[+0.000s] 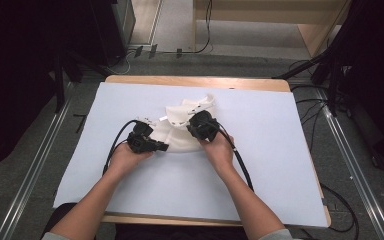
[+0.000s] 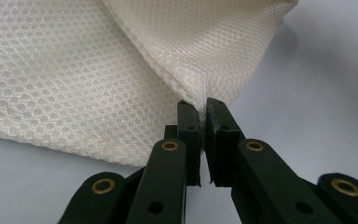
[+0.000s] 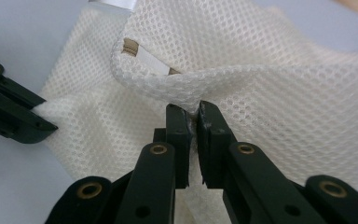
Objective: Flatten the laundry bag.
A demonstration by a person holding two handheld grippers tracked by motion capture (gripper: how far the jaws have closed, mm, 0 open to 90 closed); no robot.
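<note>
A white mesh cloth (image 1: 182,141) lies crumpled at the middle of the pale covered table (image 1: 280,165). My left gripper (image 1: 162,146) is at the cloth's left side, shut on a pinched fold of the mesh (image 2: 74,70), as its own view shows at the jaw tips (image 2: 201,109). My right gripper (image 1: 196,125) is on top of the cloth towards its right, and its jaws (image 3: 196,114) are shut on a raised ridge of the mesh (image 3: 284,93). The left gripper (image 3: 44,114) also shows in the right gripper view, at the left, with cloth in its jaws. A small tan label sits under the raised fold.
The table's wooden rim (image 1: 195,80) shows at the far edge. Black cables (image 1: 242,167) trail from both grippers across the cover. Dark equipment stands off both sides of the table, and floor rails (image 1: 35,170) run along it.
</note>
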